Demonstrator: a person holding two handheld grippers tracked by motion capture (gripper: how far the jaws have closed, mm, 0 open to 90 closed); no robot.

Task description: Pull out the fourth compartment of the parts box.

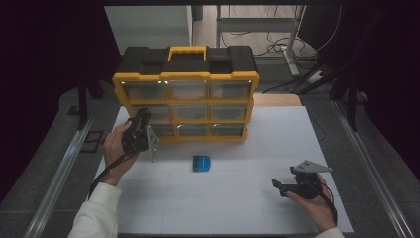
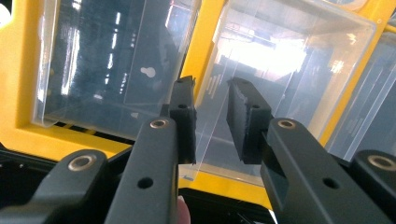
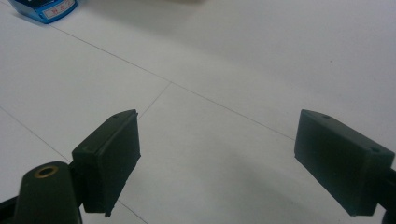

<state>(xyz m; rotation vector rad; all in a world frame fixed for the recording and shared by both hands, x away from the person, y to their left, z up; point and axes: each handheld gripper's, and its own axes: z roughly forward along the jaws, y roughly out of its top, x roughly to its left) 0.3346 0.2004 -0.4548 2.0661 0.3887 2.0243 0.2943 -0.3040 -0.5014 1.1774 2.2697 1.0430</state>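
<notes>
Left gripper (image 1: 141, 118) raised at drawer (image 2: 243, 93)

Box (image 1: 202, 163) before drawer cabinet (image 1: 187, 96)

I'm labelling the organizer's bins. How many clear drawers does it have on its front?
9, in three rows of three on the yellow organizer: top row, middle row, bottom row. The left tongs partly cover the left-hand drawers of the two lower rows.
</notes>
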